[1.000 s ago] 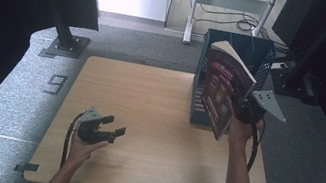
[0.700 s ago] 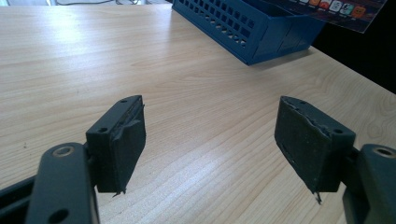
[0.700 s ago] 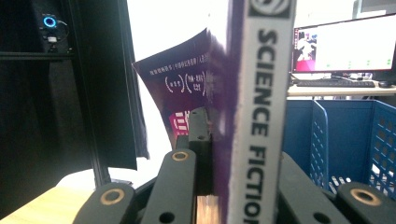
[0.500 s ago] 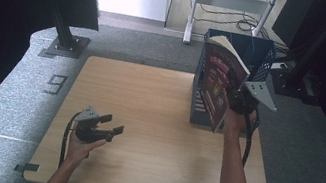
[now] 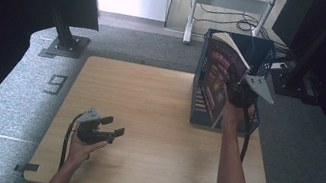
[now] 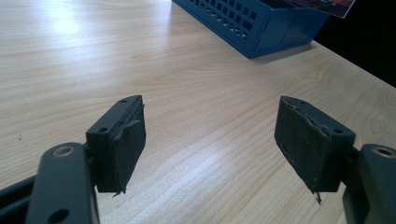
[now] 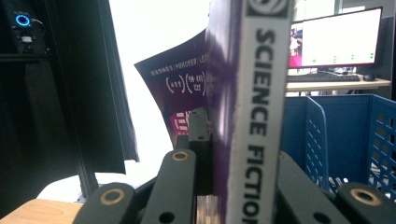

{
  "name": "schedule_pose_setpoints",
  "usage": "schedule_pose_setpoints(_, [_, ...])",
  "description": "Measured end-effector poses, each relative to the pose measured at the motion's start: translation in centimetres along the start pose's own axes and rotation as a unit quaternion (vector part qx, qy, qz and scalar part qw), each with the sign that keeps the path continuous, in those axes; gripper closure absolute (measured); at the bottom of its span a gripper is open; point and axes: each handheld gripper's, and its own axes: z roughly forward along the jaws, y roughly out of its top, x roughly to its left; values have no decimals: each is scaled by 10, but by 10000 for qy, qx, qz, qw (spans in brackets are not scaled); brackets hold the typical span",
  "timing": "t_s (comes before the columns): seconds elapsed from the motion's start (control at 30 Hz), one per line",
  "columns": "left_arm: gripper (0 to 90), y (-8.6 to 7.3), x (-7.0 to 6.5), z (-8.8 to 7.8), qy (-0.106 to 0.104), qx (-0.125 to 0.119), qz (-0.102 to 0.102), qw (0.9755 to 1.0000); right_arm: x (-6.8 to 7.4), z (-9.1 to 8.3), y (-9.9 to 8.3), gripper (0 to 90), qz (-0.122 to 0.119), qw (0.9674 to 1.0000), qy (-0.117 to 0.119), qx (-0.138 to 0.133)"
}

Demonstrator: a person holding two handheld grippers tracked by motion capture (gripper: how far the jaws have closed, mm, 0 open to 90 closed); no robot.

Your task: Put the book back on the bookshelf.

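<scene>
One "Science Fiction" book (image 5: 221, 81), clamped by the right gripper (image 5: 238, 92) above the blue crate (image 5: 264, 53) at the table's far right edge, should descend upright; left gripper (image 5: 110, 133) gapes empty.

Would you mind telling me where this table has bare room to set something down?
The wooden table lies bare left of the blue crate and beyond the left tongs, back to its far edge. It is crowded at the far right, where the right tongs hold a book over the crate.

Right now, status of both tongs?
Left tongs: open, empty, over the light wooden table.
Right tongs: shut on the purple science fiction book, at the blue slotted plastic crate.
</scene>
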Motion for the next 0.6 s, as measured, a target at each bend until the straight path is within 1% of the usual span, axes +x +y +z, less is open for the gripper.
schedule_pose_setpoints(0.4, [246,2,1,-4,-28,-43,40,10000,1,12,4,815,-66,10000,-30,-40])
schedule_pose_setpoints(0.6, [247,2,1,-5,-42,-44,56,10000,0,19,2,815,-69,9999,-89,16])
